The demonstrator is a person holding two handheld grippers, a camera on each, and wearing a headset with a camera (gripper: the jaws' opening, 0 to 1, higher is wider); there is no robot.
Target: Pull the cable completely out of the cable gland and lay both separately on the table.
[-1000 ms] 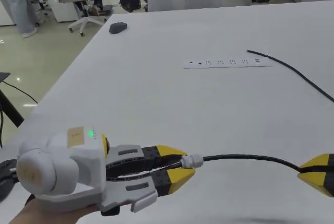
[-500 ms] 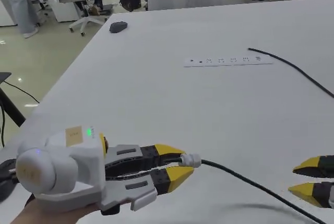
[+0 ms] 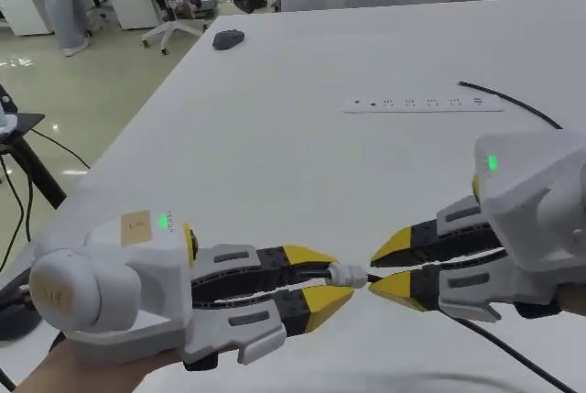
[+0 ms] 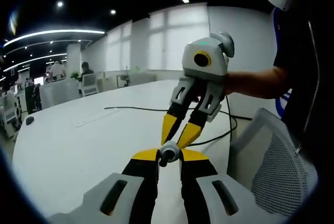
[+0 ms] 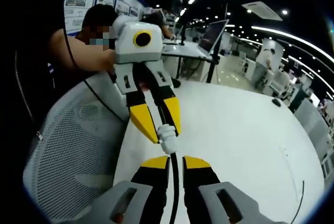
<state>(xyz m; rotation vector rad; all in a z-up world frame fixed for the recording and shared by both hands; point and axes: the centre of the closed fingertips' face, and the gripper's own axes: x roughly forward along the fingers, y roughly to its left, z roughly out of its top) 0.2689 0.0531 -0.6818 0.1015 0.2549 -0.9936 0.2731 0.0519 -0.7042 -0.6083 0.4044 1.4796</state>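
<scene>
Both grippers meet nose to nose low over the near part of the white desk [image 3: 275,155]. The left gripper [image 3: 341,276] comes in from 9 o'clock, its jaws closed on the white cable gland [image 3: 349,275], which pokes out just past their yellow tips and is held clear of the desk. The right gripper [image 3: 371,273] faces it from 3 o'clock, tips just short of the gland. Its jaws are drawn narrow around the black cable [image 3: 499,349], which runs back between them from the gland. I cannot tell whether they actually pinch it. Behind that gripper the cable trails off toward 4 o'clock.

In the right gripper view the cable [image 5: 175,182] lies along the slot between the two jaws, entering the gland [image 5: 167,133] straight ahead.

Farther up the desk, toward 1 o'clock, lies a white power strip [image 3: 423,103]. A dark computer mouse [image 3: 228,38] sits near the far edge at 11 o'clock.
</scene>
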